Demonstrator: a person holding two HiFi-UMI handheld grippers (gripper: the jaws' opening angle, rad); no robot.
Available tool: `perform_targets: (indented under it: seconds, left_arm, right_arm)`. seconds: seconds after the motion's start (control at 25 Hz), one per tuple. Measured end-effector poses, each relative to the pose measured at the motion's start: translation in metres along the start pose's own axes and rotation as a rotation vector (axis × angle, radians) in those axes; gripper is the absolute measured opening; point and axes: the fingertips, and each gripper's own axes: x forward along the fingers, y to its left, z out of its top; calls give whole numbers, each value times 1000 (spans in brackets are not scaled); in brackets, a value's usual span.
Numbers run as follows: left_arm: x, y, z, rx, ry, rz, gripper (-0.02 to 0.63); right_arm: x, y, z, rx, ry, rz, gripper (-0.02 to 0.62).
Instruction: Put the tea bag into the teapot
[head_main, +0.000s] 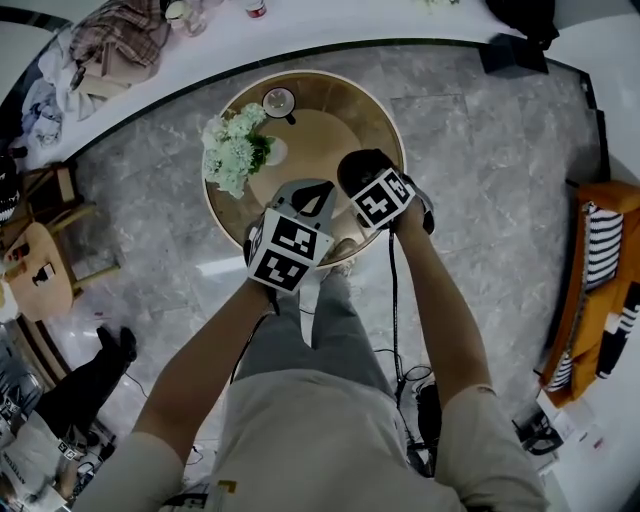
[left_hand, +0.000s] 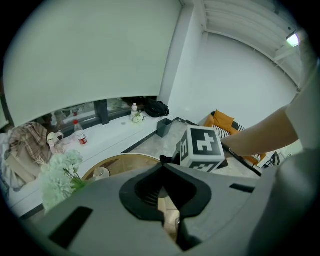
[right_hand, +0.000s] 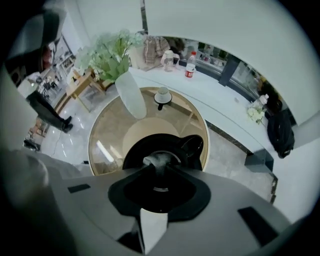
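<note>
teapot (right_hand: 132, 152): black | tea bag (right_hand: 157, 160): pale grey | table (right_hand: 107, 130): tan | flowers (head_main: 232, 150): white — leaves (head_main: 260, 153) green

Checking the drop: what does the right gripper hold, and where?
A pale tea bag sits between the fingers of the right gripper, over the black teapot; whether they pinch it, and by which part, cannot be told.
</note>
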Motion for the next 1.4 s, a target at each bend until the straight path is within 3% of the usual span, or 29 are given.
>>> perform_targets:
  seconds: [0.16, 0.44, 0.72, 0.92, 1.04, 1.16, 1.28, 1.4]
  left_arm:
    - [-2, -1, -7, -17, 13, -5, 8]
    - [-10, -5, -2, -22, 35, 6, 8]
    - [-30, -11, 16, -8, 7, 17, 8]
    - [-51, -16, 37, 18, -35, 24, 8]
    - [-69, -22, 54, 55, -73, 26, 8]
    - [-90, -15, 67, 39, -106, 49, 8]
    - [-111, -11, 83, 17, -155, 66, 8]
    - [-131, -14, 95, 72, -182, 93, 8]
  right_arm:
    - [-9, 2, -1, 165, -94, 94, 124]
    - [-28, -5, -8, 259, -162, 68, 124]
    - [-66, 1, -8, 305, -189, 49, 53]
    - [-111, -6, 8, 339, -292, -7, 35]
    - [-154, -12, 16, 342, -365, -92, 11]
    - [-194, -14, 28, 319, -426, -160, 8]
    - [-230, -12, 34, 332, -492, -181, 8]
    - [-272, -5, 41, 348, -579, -193, 8]
